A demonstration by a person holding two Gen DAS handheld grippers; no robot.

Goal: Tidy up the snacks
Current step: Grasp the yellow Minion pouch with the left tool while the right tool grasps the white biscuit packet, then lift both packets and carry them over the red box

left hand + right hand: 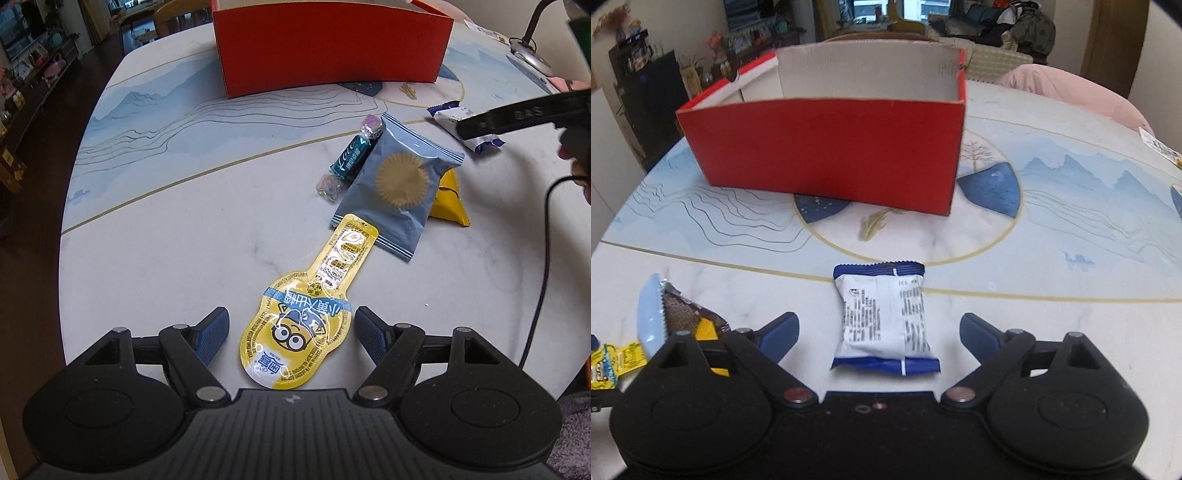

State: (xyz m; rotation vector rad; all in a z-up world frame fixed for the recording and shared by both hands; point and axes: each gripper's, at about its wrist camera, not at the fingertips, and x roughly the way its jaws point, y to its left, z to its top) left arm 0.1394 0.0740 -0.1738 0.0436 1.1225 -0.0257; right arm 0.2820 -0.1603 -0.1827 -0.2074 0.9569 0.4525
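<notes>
My left gripper is open, its fingers on either side of a yellow cartoon snack pouch lying flat on the table. Beyond it lie a grey-blue packet with a gold seal, a teal wrapped candy and a yellow packet. My right gripper is open around a white-and-blue snack packet, also in the left wrist view. The open red box stands beyond it, also in the left wrist view.
The round marble-pattern table has its edge close on the left. A lamp base and cable sit at the far right. A small packet lies near the table's right edge. Snacks cluster at the right gripper's left.
</notes>
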